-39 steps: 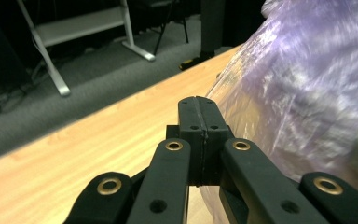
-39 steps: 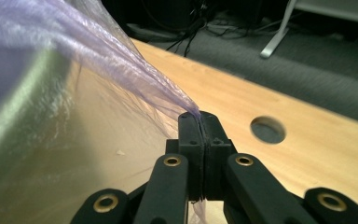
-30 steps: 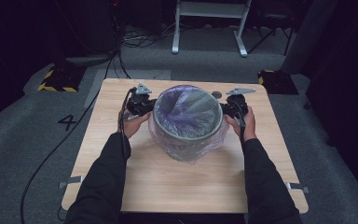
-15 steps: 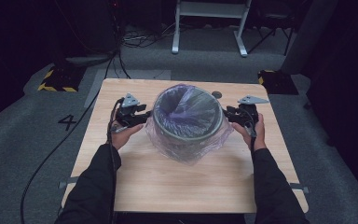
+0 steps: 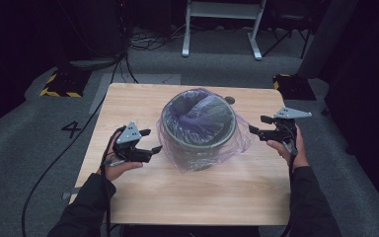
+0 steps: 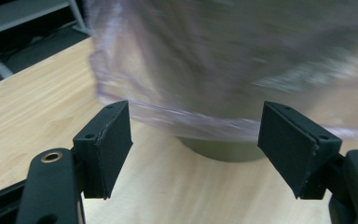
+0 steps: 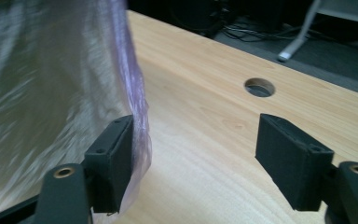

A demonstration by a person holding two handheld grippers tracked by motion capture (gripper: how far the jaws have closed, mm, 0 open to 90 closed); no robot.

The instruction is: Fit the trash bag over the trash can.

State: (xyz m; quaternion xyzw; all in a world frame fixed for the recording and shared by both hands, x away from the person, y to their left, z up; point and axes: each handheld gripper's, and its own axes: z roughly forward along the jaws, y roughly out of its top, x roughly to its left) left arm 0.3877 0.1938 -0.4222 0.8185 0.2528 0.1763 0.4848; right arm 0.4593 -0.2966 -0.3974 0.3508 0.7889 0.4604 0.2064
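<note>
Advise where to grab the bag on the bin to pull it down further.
Grip the loose skirt of the bag below the bin rim, from both sides level with the table: there the film hangs free of the wall, so jaws can pinch it.

one bench (image 5: pixel 128 197), with one round hole (image 5: pixel 230 100) in its top. one bin (image 5: pixel 199 129) stands on it, and one thin purple plastic bag (image 5: pixel 237 144) lines that bin. two grippers: the left gripper (image 5: pixel 148 140) and the right gripper (image 5: pixel 256 126), each with two black fingers (image 6: pixel 107 144), and two hands holding them. one number four (image 5: pixel 72 129) is marked on the floor. two black-and-yellow striped blocks (image 5: pixel 59 85) lie on the floor beyond the bench.
</note>
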